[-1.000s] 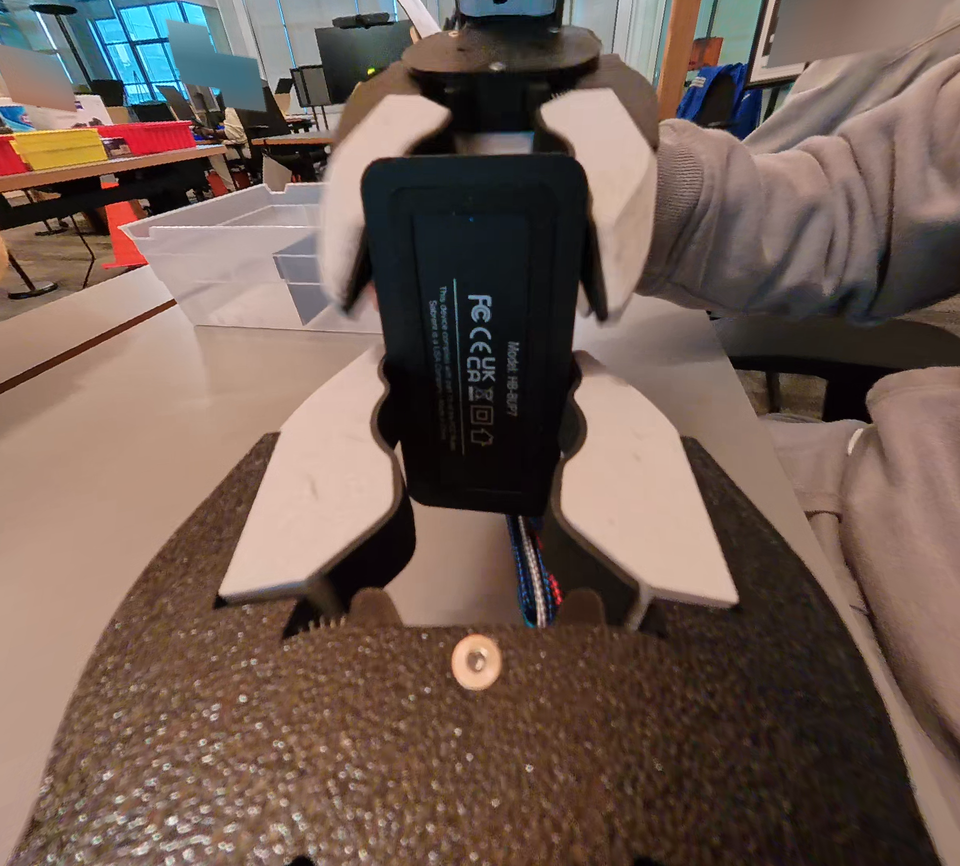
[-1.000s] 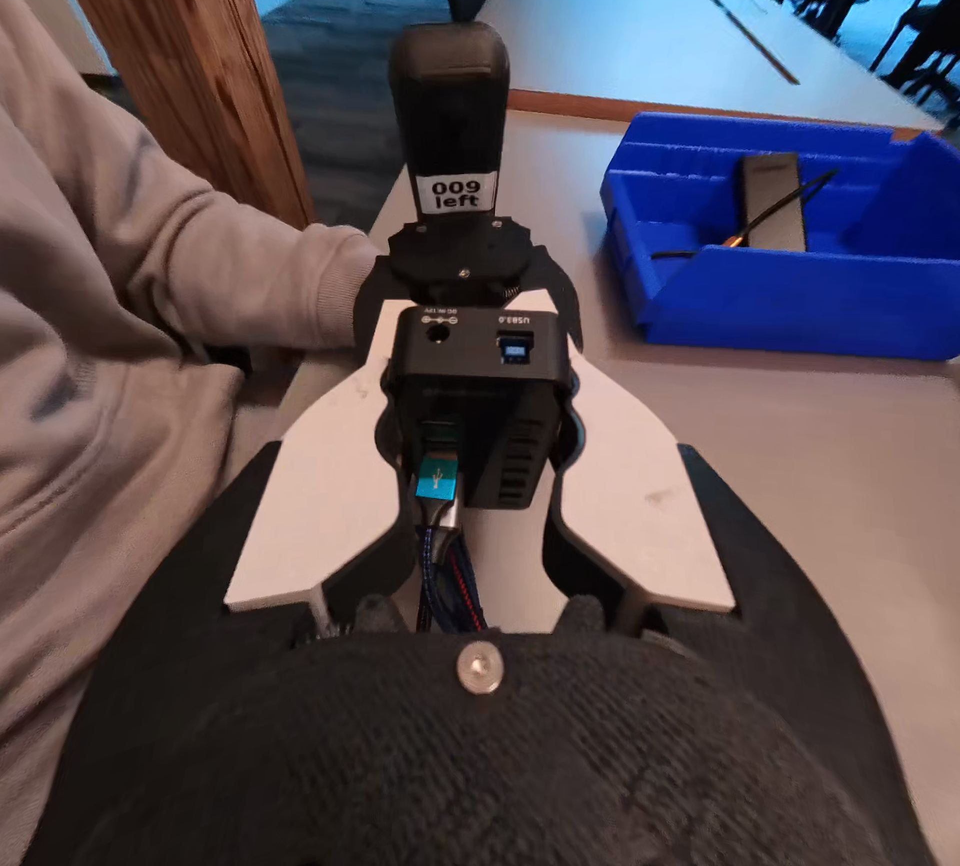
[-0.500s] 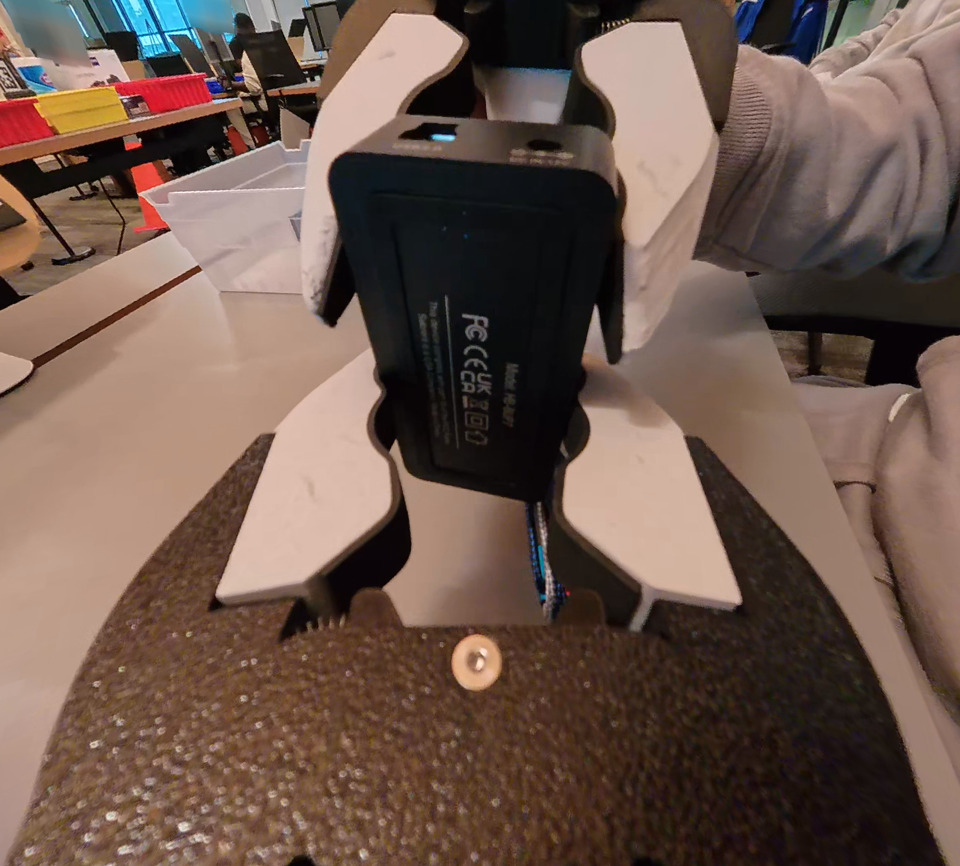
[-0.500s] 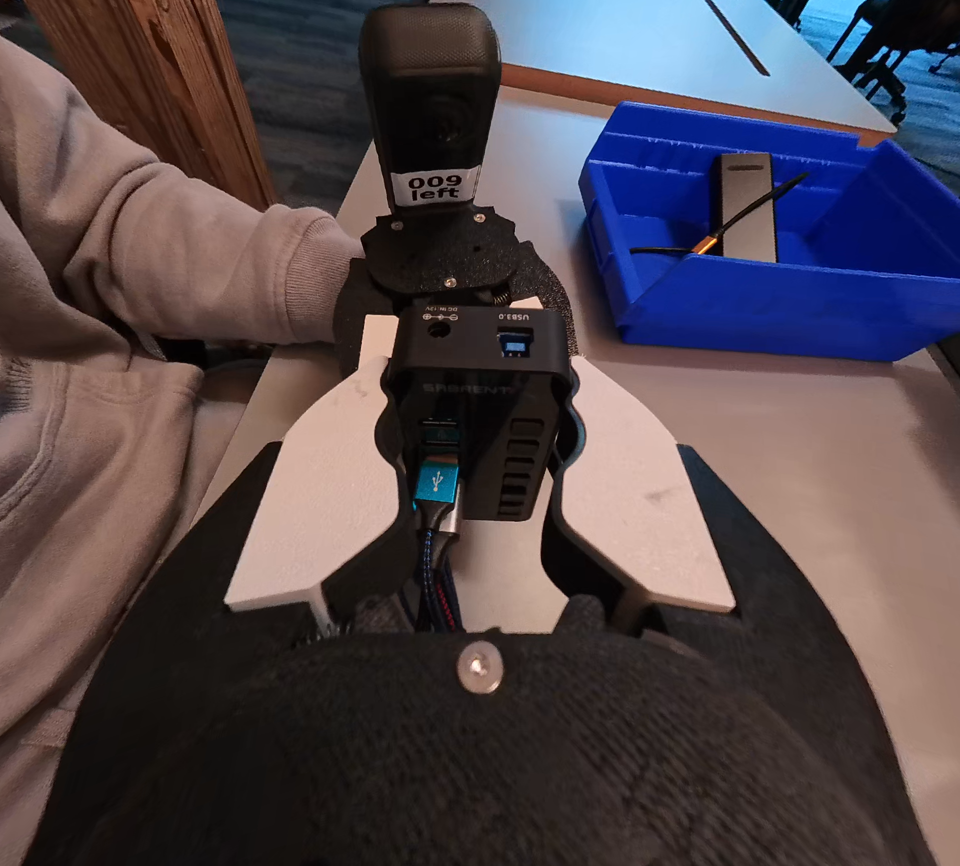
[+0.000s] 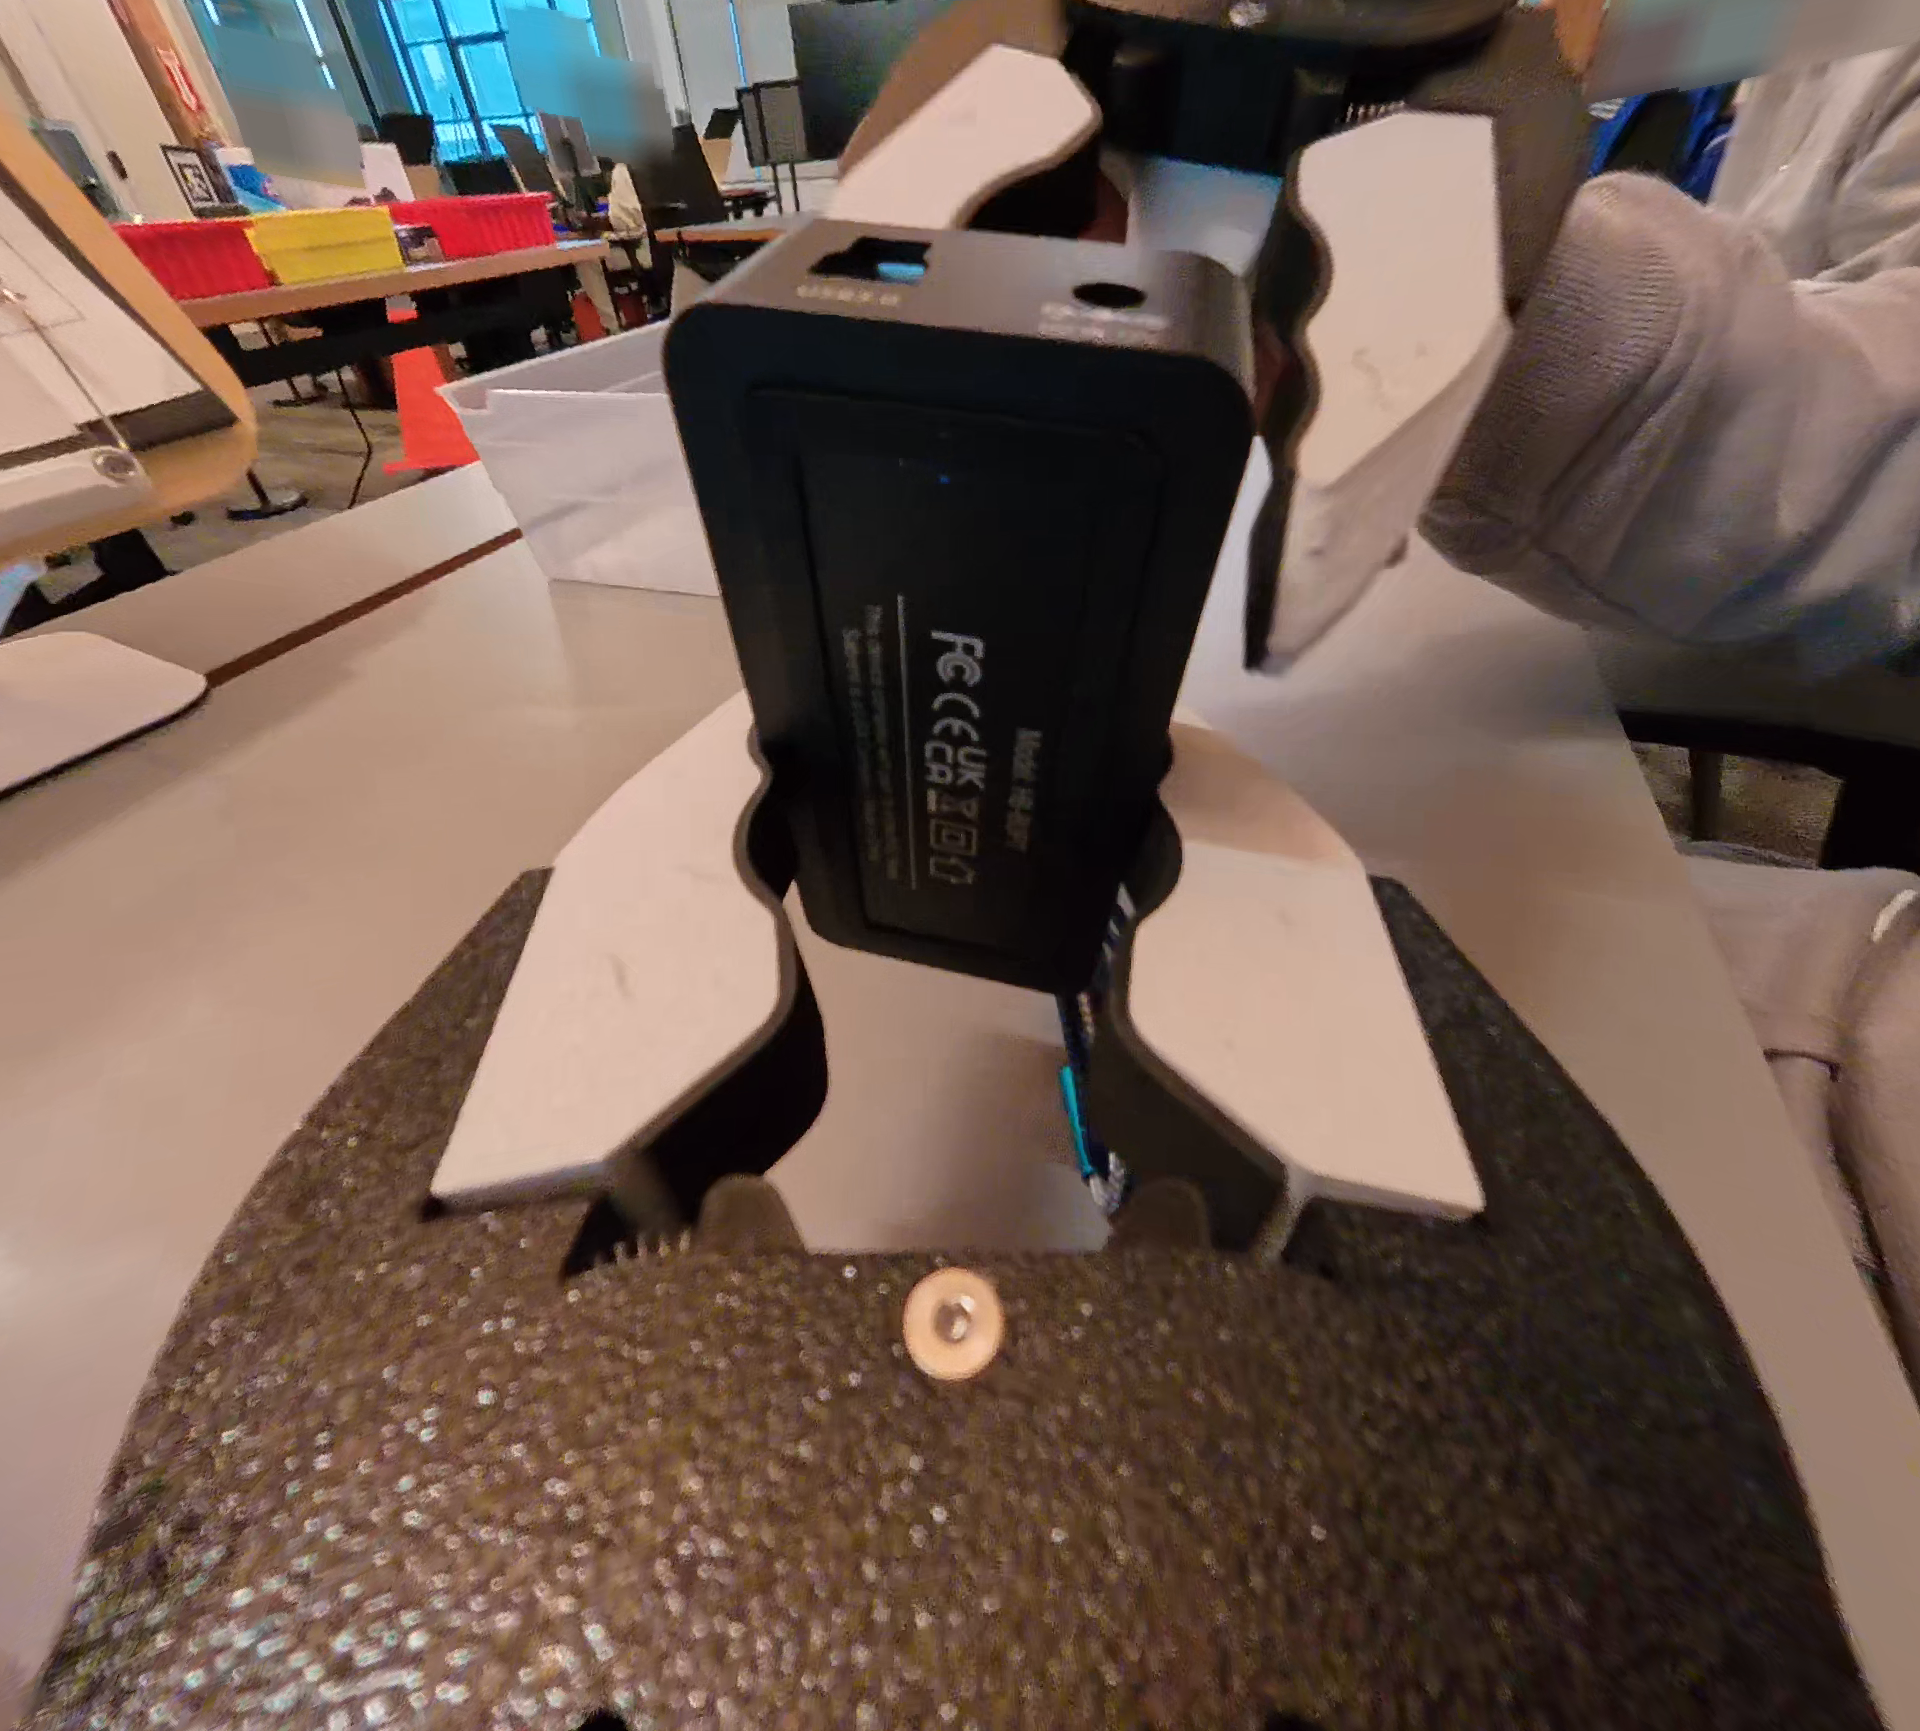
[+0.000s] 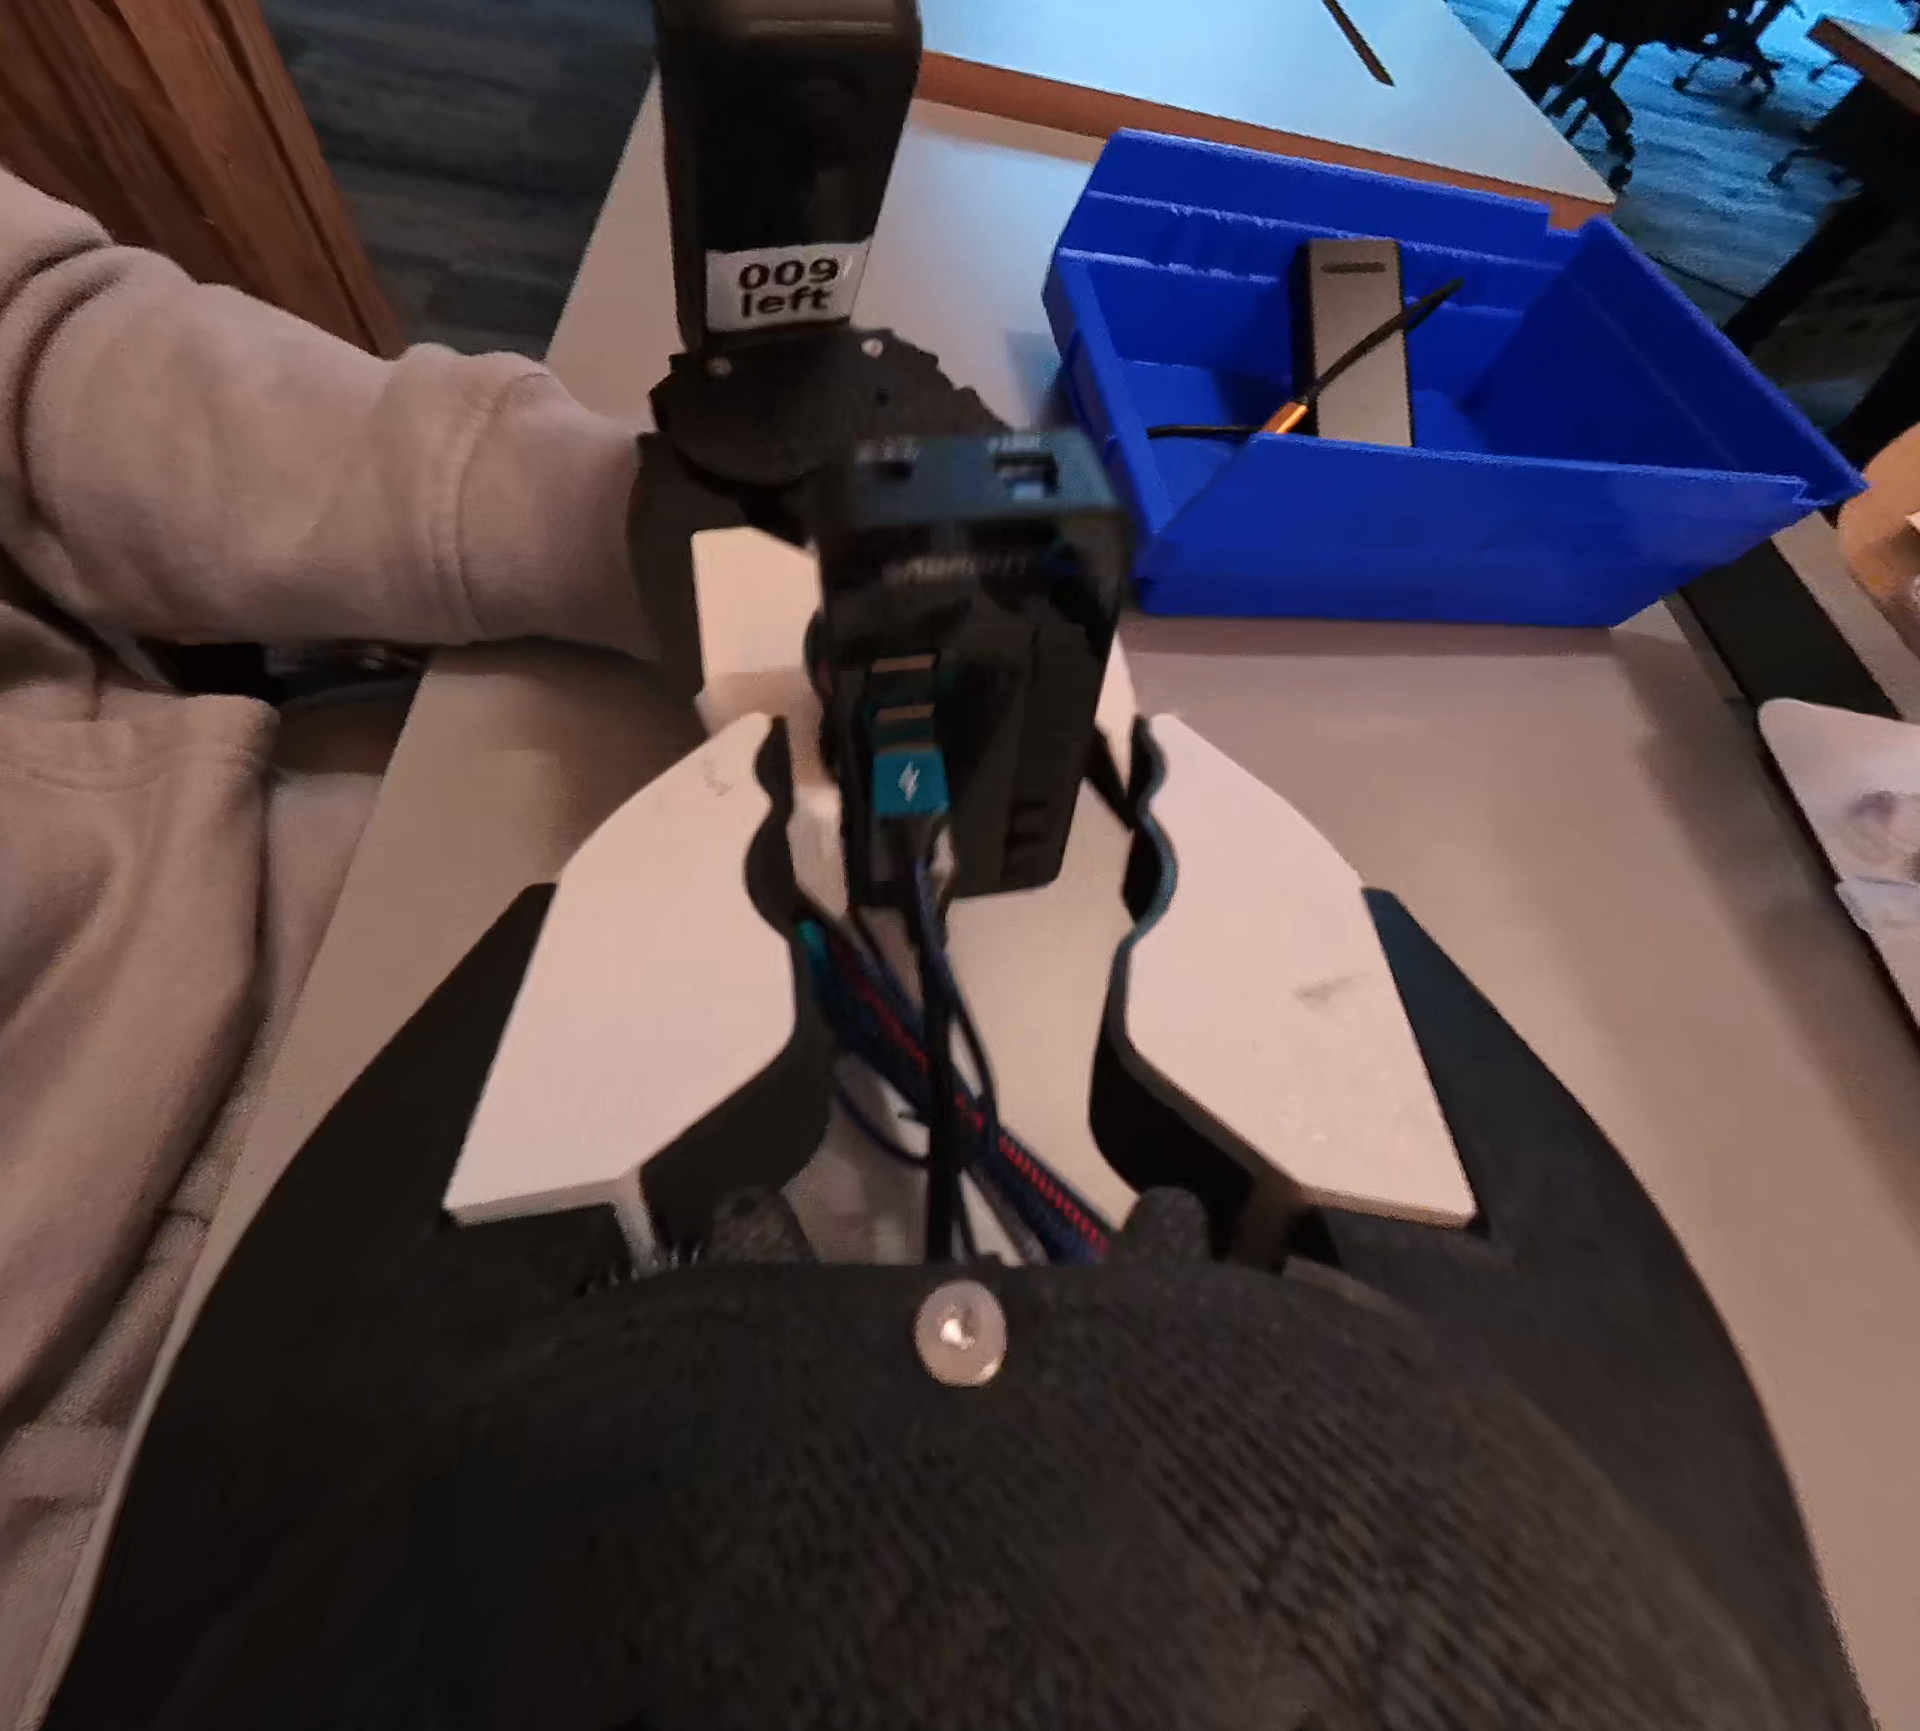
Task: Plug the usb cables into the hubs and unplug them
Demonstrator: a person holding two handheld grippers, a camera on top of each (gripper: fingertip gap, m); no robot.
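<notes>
One black hub [image 5: 966, 621] sits clamped in the left gripper [image 5: 961, 834] jaws. The right gripper [image 6: 956, 808] jaws stand open around its teal plug [image 6: 907, 782]

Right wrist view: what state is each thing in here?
Black rectangular plastic hub: clamped at one end.
Left gripper: shut on hub.
Right gripper: open around hub.
Teal-plugged braided USB cable: plug at hub port, depth unclear.
Blue plastic bin: holds a slim grey hub.

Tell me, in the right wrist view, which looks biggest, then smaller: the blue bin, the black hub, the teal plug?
1. Blue bin.
2. Black hub, though it sits nearer the camera, which flatters it.
3. Teal plug, plainly smallest.
</notes>
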